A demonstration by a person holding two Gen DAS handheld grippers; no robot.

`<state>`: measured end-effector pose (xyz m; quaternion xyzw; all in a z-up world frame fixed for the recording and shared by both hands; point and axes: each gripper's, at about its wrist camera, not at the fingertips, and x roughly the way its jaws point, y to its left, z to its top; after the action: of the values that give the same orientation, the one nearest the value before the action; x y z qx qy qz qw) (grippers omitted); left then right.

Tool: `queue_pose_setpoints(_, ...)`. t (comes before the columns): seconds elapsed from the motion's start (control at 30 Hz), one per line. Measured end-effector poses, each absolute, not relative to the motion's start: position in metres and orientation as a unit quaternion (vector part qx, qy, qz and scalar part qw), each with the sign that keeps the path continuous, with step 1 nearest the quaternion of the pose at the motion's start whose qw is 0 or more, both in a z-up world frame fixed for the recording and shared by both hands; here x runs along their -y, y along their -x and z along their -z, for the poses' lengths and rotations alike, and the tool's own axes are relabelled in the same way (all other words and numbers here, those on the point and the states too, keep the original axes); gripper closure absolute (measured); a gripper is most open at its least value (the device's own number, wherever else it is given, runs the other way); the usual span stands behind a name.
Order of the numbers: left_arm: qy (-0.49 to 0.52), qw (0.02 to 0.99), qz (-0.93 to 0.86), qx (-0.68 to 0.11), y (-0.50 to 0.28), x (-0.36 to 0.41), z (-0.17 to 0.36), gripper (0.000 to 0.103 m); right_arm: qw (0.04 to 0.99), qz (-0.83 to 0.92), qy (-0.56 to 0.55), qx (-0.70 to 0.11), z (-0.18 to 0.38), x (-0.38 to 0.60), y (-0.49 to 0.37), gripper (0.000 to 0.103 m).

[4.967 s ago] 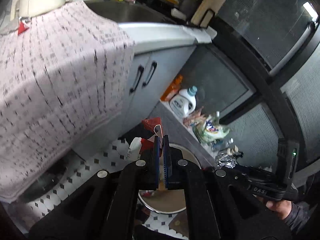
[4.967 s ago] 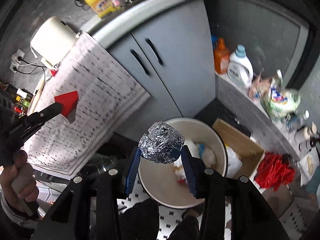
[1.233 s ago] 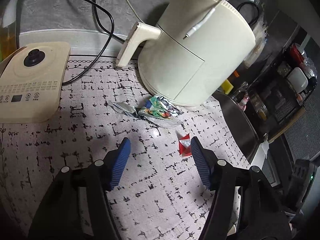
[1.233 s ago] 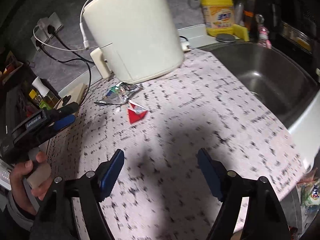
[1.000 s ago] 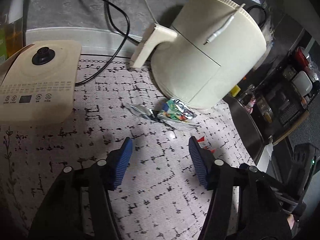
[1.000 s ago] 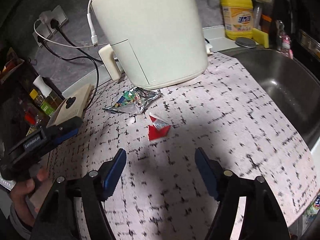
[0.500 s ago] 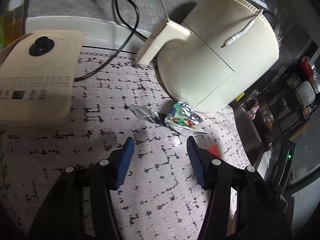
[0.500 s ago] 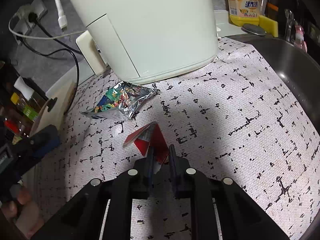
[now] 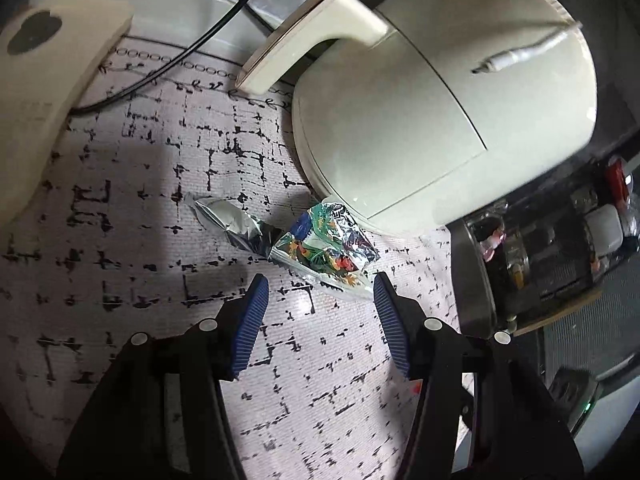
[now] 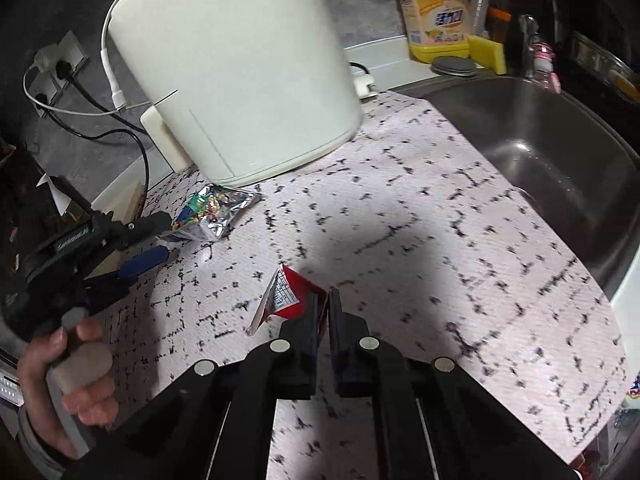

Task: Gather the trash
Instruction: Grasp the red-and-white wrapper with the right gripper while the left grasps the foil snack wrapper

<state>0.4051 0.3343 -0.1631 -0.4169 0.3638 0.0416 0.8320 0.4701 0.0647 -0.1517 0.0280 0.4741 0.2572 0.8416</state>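
Here the right gripper [image 10: 323,304] is clamped on a red-and-white wrapper [image 10: 286,298] above the patterned mat [image 10: 420,240]. The left gripper [image 9: 318,292], its jaws spread wide and empty, hovers just before a crumpled foil snack bag [image 9: 324,250] lying on the mat beside the cream air fryer [image 9: 440,120], with the sink [image 10: 540,140] to the right.

The left tongs [image 9: 318,290] are wide open over the worktop [image 9: 120,240]. A shiny snack bag [image 9: 326,250] lies just ahead, beside the big cream pot [image 9: 432,112].
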Motion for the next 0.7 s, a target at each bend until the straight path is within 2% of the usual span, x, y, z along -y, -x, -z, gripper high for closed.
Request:
queue_pose_setpoints(0.1, 0.441, 0.819, -0.049, -0.365, -0.412, -0.336, 0.173, 0.046, 0.845, -0.244, -0.033, -0.475, 0.152, -0.047, -0.466, 0.097)
queue_pose_setpoints(0.2, 0.465, 0.805, -0.051, -0.364, -0.415, -0.338, 0.181, 0.050, 0.848, -0.229, -0.039, -0.477, 0.153, -0.026, -0.461, 0.097)
queue_pose_setpoints(0.27, 0.474, 0.802, -0.043, -0.361, -0.418, -0.338, 0.183, 0.081, 0.850, -0.220, -0.042, -0.477, 0.152, -0.014, -0.458, 0.097)
queue_pose_setpoints(0.3, 0.474, 0.802, -0.037, -0.363, -0.419, -0.336, 0.183, 0.089, 0.850, -0.217, -0.045, -0.478, 0.151, -0.006, -0.455, 0.097)
queue_pose_setpoints(0.4, 0.441, 0.823, -0.051, -0.354, -0.412, -0.328, 0.170, 0.098, 0.852, -0.209, -0.053, -0.477, 0.147, 0.015, -0.446, 0.097)
queue_pose_setpoints(0.7, 0.402, 0.848, -0.051, -0.342, -0.376, -0.296, 0.141, 0.099, 0.859, -0.200, -0.066, -0.467, 0.131, 0.073, -0.417, 0.097)
